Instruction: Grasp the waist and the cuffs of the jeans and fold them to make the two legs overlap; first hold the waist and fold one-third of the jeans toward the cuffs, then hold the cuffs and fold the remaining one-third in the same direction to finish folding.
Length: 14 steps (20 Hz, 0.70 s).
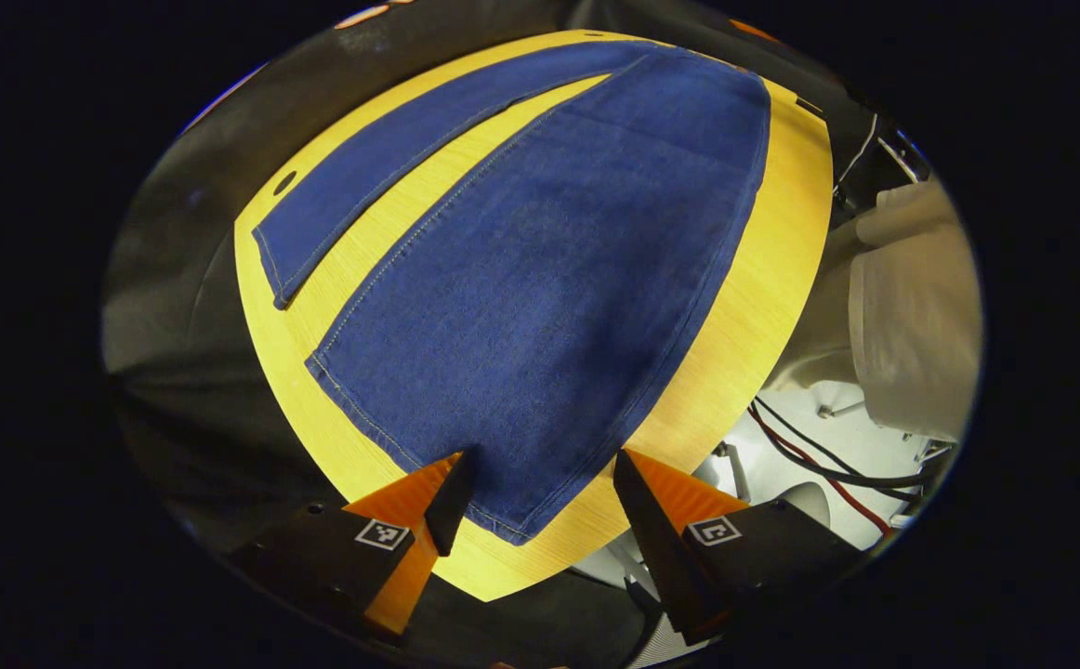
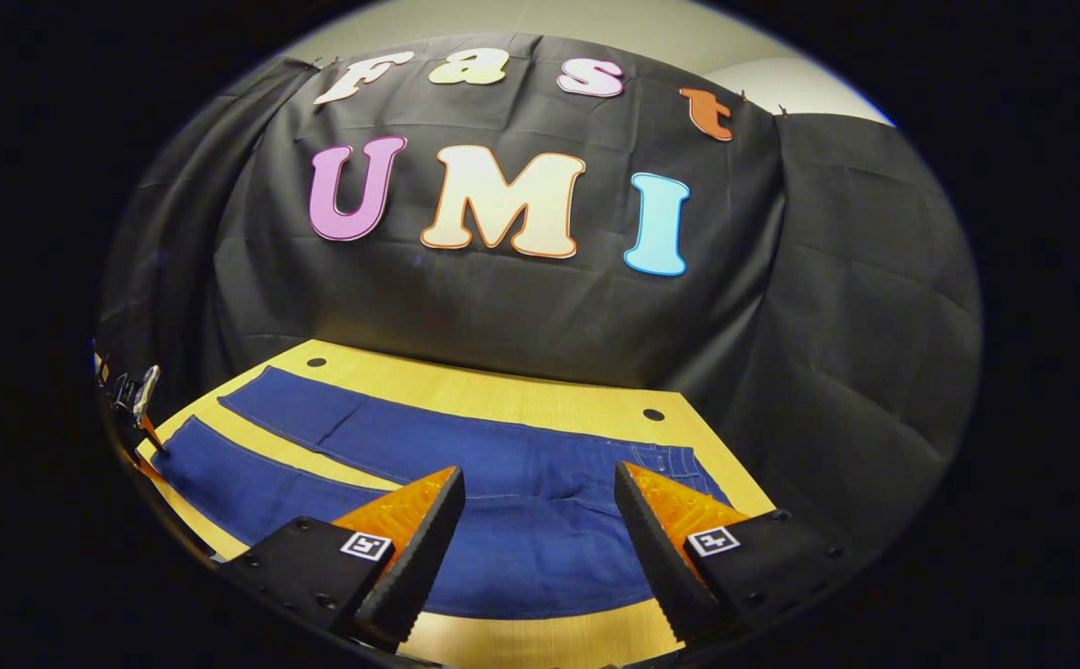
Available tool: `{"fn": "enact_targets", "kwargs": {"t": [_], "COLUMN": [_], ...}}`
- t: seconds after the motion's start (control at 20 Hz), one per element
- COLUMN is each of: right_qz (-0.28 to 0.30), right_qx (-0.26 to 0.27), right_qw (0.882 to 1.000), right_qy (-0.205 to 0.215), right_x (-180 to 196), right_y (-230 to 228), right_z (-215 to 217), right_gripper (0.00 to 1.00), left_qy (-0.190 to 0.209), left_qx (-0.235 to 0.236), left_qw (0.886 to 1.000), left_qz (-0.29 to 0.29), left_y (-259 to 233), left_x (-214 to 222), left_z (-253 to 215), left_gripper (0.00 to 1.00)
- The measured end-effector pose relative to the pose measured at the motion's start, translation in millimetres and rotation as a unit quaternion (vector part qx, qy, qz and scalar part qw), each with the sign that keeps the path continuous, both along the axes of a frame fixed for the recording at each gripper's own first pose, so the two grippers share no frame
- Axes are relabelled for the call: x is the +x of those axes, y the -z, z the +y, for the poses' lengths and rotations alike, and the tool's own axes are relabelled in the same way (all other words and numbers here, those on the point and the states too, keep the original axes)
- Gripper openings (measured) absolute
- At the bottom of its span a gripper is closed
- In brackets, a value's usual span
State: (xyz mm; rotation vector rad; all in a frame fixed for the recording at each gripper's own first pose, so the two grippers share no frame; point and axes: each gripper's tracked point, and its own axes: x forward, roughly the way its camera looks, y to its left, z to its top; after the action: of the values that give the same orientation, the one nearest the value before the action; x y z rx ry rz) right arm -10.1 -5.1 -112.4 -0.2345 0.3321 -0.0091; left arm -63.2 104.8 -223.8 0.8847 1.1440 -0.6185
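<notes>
Left gripper view: jeans (image 1: 540, 279) lie flat on table (image 1: 763, 307), legs spread apart. Our left gripper (image 1: 535, 492) is agape over near cuff; right gripper (image 2: 535, 520) agape near waist. Risk: we pinch one layer only, so legs won't overlap.

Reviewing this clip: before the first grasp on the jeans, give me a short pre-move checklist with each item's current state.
1. Jeans lie flat on the table, legs apart: ok.
2. Left gripper open, straddling the near leg's cuff: ok.
3. Right gripper open above the waist end: ok.
4. Either gripper touching denim: cannot tell.
5. Legs overlapped: not ok, table shows between them.
</notes>
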Motion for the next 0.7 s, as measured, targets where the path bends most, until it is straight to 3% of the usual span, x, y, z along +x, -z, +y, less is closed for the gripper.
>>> {"fn": "enact_targets", "kwargs": {"t": [0.15, 0.2, 0.35, 0.55, 0.7], "right_qz": [0.004, 0.006, 0.013, 0.015, 0.021], "right_qx": [0.005, 0.008, 0.016, 0.021, 0.034], "right_qw": [1.000, 1.000, 1.000, 1.000, 0.999], "right_qy": [0.008, 0.009, 0.009, -0.001, -0.007], "right_x": [3.0, 3.0, 5.1, 8.9, 8.8], "right_y": [3.3, 5.2, 9.9, 13.1, 17.8], "right_z": [-6.4, -6.7, -6.4, -5.2, -4.5], "right_gripper": [0.99, 0.99, 0.99, 0.99, 0.99], "left_qy": [0.007, 0.003, 0.002, 0.013, 0.002], "left_qx": [-0.001, -0.004, -0.001, 0.017, 0.029], "left_qw": [1.000, 0.999, 0.998, 0.996, 0.996], "left_qz": [0.019, 0.034, 0.068, 0.083, 0.088], "left_y": [0.9, 2.9, 5.1, 5.6, 5.3], "left_x": [-0.8, -5.1, -7.0, -5.6, -2.1], "left_z": [-2.9, -4.5, -6.6, -8.3, -7.2], "left_gripper": [0.87, 0.91, 0.75, 0.75, 0.68]}}
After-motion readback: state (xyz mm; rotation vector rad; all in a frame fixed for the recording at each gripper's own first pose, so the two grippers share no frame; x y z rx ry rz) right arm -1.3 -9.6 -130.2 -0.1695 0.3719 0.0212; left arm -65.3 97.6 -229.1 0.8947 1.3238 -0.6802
